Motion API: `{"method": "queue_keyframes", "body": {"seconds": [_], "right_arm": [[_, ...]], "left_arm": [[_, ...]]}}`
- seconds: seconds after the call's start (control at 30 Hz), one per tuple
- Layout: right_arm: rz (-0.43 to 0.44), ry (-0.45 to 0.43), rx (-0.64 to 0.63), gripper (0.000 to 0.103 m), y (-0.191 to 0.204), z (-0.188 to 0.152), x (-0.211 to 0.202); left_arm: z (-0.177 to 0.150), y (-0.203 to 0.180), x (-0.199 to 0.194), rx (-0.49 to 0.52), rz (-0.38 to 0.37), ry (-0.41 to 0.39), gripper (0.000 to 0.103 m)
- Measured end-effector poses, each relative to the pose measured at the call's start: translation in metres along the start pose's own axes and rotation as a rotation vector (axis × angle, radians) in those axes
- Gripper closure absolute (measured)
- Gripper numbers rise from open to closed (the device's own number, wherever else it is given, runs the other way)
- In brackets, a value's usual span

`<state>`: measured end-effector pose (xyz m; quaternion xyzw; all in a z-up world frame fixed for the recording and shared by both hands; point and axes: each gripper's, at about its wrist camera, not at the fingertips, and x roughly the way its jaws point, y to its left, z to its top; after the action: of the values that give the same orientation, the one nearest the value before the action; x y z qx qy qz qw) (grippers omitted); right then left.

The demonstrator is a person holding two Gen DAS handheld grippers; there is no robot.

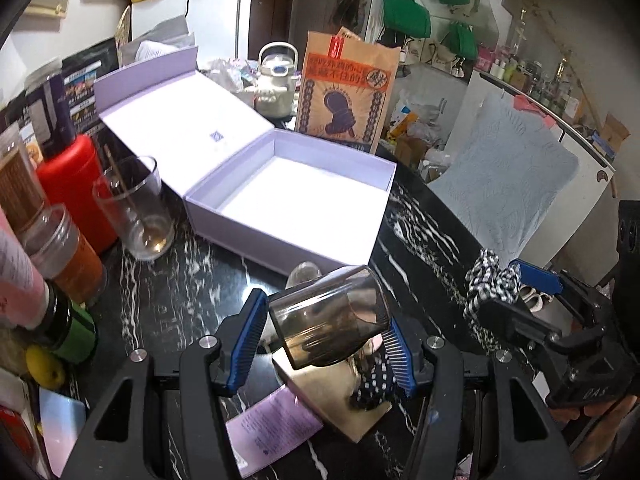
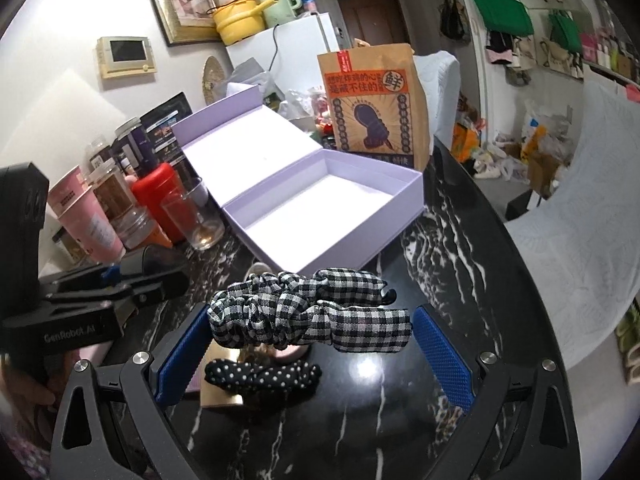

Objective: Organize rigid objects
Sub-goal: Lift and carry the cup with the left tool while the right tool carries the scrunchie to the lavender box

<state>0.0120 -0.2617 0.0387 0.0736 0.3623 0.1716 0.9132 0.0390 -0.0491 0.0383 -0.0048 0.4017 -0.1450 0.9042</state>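
My left gripper (image 1: 326, 320) is shut on a smoky grey see-through cup (image 1: 344, 296), which hangs tilted above the black marble table (image 1: 180, 288). My right gripper (image 2: 310, 320) is shut on a black-and-white gingham bow hair clip (image 2: 320, 312), lifted off the table; the same clip (image 1: 486, 280) shows at the right of the left wrist view. Beyond both stands an open lilac box (image 1: 280, 236) (image 2: 360, 240), its inside bare and its lid folded back to the left. Under the grippers lie a black polka-dot bow (image 2: 260, 376) and a gold card (image 1: 340, 404).
At the left stand a clear glass with a stick (image 1: 136, 208), a red bottle (image 1: 76, 184) and several jars. A brown paper bag (image 1: 348, 92) and a white teapot (image 1: 276, 80) are behind the box. A lilac leaflet (image 1: 272, 428) lies near. The table edge curves at right.
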Motion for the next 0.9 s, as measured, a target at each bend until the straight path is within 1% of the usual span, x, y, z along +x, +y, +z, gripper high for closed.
{"method": "queue_keyframes", "body": {"seconds": [0.23, 0.33, 0.63, 0.9], "right_arm": [[0.009, -0.013, -0.018, 0.003, -0.002, 0.015, 0.003], [0.019, -0.017, -0.025, 0.003, -0.004, 0.022, 0.005], [0.024, -0.040, -0.054, 0.003, -0.007, 0.047, 0.019], [0.029, -0.050, -0.061, 0.003, -0.016, 0.070, 0.039]], "left_arm": [[0.020, -0.002, 0.004, 0.022, -0.019, -0.011, 0.047], [0.028, -0.002, 0.007, 0.032, 0.000, -0.020, 0.047], [0.049, 0.010, 0.024, 0.015, 0.000, -0.014, 0.047], [0.075, 0.019, 0.043, 0.018, 0.009, -0.022, 0.047]]}}
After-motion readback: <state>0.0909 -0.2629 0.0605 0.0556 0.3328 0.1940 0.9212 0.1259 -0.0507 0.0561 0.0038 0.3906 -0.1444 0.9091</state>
